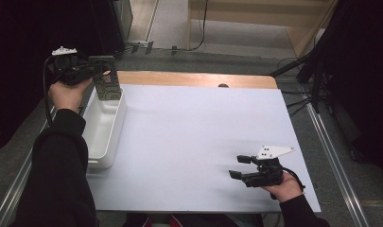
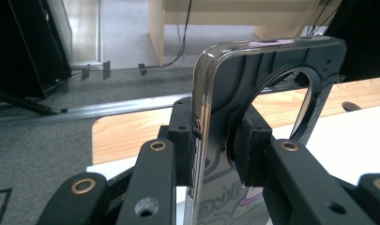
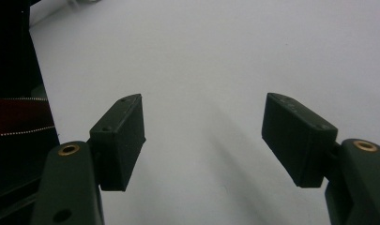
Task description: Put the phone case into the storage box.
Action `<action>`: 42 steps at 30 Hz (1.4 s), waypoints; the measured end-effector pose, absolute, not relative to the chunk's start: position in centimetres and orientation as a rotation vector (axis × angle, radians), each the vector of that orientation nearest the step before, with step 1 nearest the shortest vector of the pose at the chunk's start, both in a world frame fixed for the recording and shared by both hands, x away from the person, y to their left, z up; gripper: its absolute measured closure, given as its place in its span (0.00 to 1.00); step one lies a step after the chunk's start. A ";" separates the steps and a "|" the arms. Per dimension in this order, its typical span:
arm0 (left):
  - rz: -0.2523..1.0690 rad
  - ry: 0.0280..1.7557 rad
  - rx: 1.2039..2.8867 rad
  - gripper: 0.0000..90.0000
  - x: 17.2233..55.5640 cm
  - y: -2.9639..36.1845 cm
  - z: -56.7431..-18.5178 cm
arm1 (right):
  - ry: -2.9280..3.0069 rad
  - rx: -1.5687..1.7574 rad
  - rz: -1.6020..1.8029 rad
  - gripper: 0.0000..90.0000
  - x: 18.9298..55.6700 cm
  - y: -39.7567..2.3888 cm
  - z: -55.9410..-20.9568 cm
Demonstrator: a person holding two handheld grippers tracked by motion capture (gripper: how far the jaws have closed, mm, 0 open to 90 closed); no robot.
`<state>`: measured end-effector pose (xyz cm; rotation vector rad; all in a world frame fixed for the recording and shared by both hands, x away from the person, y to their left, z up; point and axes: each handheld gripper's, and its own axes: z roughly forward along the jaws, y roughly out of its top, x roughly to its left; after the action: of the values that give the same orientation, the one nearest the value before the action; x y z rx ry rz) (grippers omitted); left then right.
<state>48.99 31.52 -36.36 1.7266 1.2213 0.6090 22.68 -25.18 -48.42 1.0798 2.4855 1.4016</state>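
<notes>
A dark phone case (image 1: pixel 108 81) with a round cut-out and a glossy edge is held upright over the far end of the white bin (image 1: pixel 119 118) at the table's left. My left gripper (image 1: pixel 95 70) is shut on it. In the left gripper view the case (image 2: pixel 234 70) stands on edge between the jaws, and the gripper (image 2: pixel 216 145) presses a pad on each face. Its lower part carries a printed pattern. My right gripper (image 1: pixel 239 167) rests low over the white table top near the front right, and its jaws (image 3: pixel 204 136) stand open with nothing between them.
The white table top (image 1: pixel 194 132) stretches between the two hands. A wooden strip (image 1: pixel 194 79) runs along its far edge. Beyond the table lie grey floor, cables and dark stands at the right (image 1: pixel 317 71).
</notes>
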 end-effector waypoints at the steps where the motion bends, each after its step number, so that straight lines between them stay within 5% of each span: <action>1: 0.602 1.223 1.723 0.79 49.0 31.5 -36.5 | 2.483 1.080 1.406 0.32 22.7 -25.2 -48.4; 42: 0.573 1.265 1.745 0.79 49.5 31.8 -40.3 | 2.478 1.077 1.416 0.33 22.8 -25.2 -48.4</action>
<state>49.53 31.79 -40.31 1.7452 1.2654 0.5732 22.79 -25.23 -48.41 1.0770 2.4779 1.4158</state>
